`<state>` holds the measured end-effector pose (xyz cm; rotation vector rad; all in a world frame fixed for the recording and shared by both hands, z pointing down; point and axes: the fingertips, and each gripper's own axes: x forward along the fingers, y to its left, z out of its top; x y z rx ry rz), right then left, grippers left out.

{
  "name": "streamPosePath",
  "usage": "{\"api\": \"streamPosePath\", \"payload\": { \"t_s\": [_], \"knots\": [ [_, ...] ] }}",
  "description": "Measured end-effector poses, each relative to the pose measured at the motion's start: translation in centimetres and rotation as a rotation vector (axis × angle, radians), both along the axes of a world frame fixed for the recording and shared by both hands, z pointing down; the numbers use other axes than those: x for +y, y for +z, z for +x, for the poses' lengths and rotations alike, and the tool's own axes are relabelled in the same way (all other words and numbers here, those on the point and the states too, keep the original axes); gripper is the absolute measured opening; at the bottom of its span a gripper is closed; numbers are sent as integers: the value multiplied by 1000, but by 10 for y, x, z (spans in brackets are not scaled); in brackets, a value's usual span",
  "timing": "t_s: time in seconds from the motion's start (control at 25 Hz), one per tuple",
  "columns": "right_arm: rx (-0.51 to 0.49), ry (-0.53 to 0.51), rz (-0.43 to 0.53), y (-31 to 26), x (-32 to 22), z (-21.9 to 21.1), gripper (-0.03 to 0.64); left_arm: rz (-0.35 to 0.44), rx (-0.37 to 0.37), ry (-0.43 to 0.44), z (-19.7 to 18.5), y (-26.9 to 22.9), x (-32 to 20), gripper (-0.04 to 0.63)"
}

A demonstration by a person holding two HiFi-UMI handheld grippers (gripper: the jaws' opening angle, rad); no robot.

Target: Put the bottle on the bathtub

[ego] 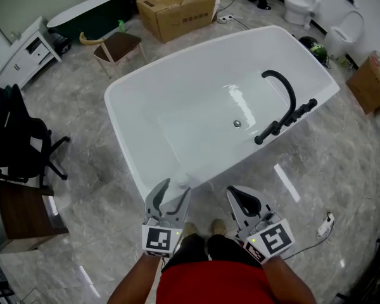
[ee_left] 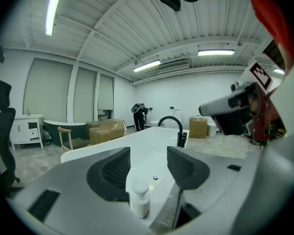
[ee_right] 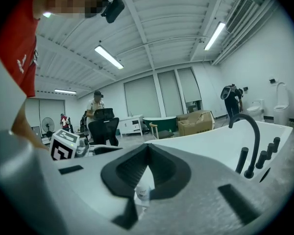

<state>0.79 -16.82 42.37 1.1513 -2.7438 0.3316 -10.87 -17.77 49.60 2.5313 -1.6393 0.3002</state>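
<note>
A small white bottle stands upright on the near rim of the white bathtub. My left gripper is open just in front of it. In the left gripper view the bottle sits low between the two spread dark pads, and I cannot tell whether either pad touches it. My right gripper hangs to the right of the bottle, over the floor beside the tub's rim, shut with nothing in it. In the right gripper view the bottle shows below the closed pads.
A black curved faucet rises from the tub's right rim. Cardboard boxes and a wooden chair stand beyond the tub. A black office chair is at the left, toilets at the back right. A cable lies on the floor.
</note>
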Motion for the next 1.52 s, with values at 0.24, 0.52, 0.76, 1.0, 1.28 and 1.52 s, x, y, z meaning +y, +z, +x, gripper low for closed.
{"api": "streamPosePath", "payload": {
  "t_s": [0.24,0.52,0.76,1.0,1.28,1.52],
  "knots": [
    [-48,-38,57,-25,12,-5,5,44,45,30,20,-77,22,192],
    [-105,-60,102,-48,31,-2,5,78,76,19,25,-115,43,37],
    [-114,-81,140,-58,45,-4,5,98,69,-14,23,-123,50,11],
    [-102,-94,155,-59,49,-7,5,95,62,31,36,-121,57,9],
    [-93,-94,155,-59,48,-9,5,97,64,26,30,-122,57,9],
    [-90,-90,155,-58,45,-9,5,96,74,13,27,-122,54,9]
  ]
}}
